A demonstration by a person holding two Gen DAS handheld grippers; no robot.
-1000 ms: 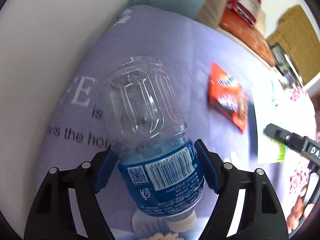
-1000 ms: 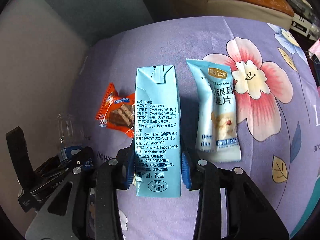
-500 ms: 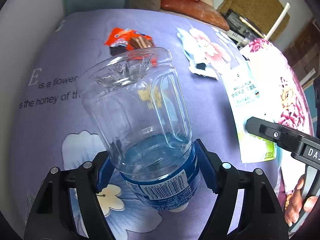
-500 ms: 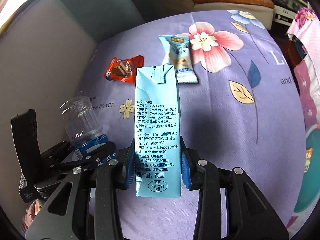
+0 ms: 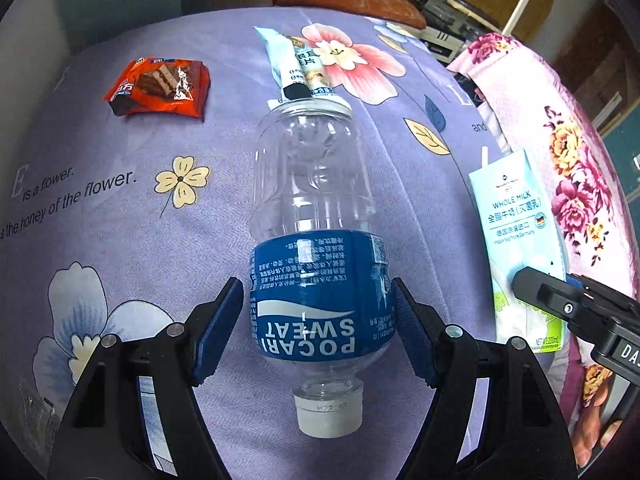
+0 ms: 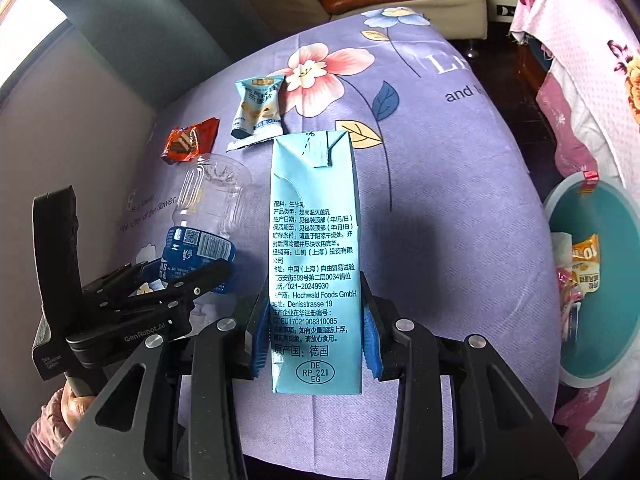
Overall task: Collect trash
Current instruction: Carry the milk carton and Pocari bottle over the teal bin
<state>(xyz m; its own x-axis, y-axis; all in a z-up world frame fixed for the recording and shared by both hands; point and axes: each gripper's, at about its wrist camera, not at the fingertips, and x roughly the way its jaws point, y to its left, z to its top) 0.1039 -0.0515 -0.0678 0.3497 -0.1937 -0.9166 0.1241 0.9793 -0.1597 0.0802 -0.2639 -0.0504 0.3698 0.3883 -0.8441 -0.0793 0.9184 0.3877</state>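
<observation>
The empty Pocari Sweat bottle (image 5: 316,240) is light, thin and slippery; the left tool (image 5: 316,320) clamps it at the stiffer labelled band, cap downward. The right tool (image 6: 314,328) grips the stiff milk carton (image 6: 314,256) low. Both hang above the purple bedsheet (image 6: 440,200), near the teal bin (image 6: 592,280).

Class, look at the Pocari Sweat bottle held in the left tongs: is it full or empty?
Empty. The Pocari Sweat bottle is clear throughout, the purple bedsheet shows through, and no liquid collects anywhere, though its white cap is on.
</observation>
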